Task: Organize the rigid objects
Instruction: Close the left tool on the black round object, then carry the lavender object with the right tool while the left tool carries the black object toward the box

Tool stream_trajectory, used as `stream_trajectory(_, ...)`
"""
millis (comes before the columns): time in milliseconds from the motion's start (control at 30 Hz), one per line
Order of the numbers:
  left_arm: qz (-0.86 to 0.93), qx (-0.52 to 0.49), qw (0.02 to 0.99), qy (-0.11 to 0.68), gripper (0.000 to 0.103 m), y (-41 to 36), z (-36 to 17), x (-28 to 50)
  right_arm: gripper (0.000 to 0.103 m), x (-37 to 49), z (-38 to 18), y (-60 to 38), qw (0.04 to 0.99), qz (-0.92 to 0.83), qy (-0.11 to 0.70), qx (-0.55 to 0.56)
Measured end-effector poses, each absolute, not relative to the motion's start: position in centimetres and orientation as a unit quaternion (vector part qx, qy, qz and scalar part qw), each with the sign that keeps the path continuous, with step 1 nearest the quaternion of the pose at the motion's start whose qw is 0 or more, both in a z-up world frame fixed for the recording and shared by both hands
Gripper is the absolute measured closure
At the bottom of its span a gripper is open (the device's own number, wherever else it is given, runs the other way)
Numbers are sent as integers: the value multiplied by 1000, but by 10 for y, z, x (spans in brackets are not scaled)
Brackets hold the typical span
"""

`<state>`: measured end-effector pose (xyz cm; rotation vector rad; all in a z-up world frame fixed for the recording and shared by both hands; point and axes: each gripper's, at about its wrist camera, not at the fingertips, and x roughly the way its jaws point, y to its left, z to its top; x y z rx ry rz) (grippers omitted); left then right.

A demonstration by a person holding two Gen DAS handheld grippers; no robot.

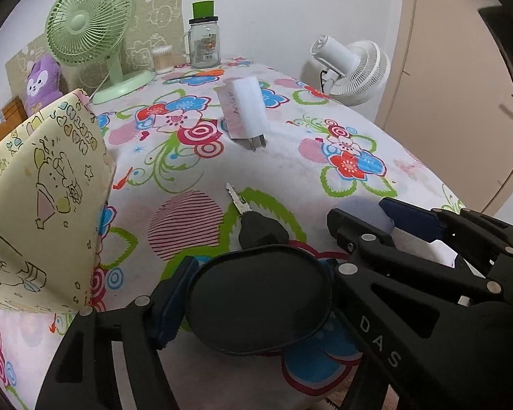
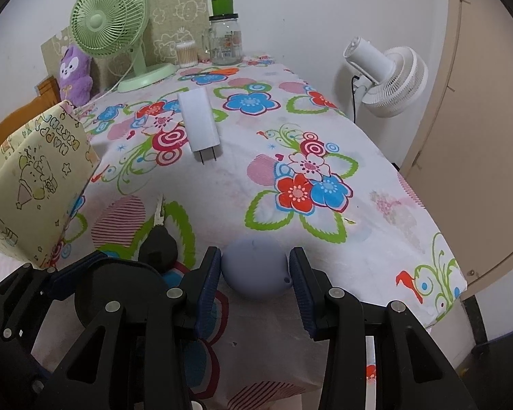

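Left wrist view: black case pinched between left gripper jaws; key beyond, charger farther. Right gripper clamps ball. Bag left; nothing visibly stowed yet.

Green fan, glass jar, purple plush, white fan at rear.

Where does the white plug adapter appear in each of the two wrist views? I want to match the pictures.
Left wrist view: the white plug adapter lies upper centre on the flowered tablecloth, prongs toward the camera.
Right wrist view: it lies upper left of centre, prongs toward the camera.
Shared landmark: the green fan stands behind it, to the left, in both views.
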<state>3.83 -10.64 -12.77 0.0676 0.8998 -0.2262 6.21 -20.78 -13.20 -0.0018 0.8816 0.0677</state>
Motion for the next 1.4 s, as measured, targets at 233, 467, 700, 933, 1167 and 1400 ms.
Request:
stream_trajectory(233,-99,32,900,423,27,-100,-117,38,58,63,-121,-203,907,30,420,2)
stream_trajectory(467,-84,31,907,412,27,-94,-101,39,58,63,-106,-194,911,30,411,-3)
stream_trajectory(700,-80,35,912,400,27,-89,-84,37,58,61,-88,-190,915,24,403,-5)
stream_trajectory(933,-77,37,918,387,27,-86,-67,34,58,56,-68,-186,921,18,389,-8)
stream_trajectory(1167,-69,38,925,372,27,-79,-49,31,58,51,-51,-179,927,18,373,-8)
stream_trajectory(1400,-70,39,933,352,27,-70,-30,25,58,44,-29,-170,936,16,351,-8)
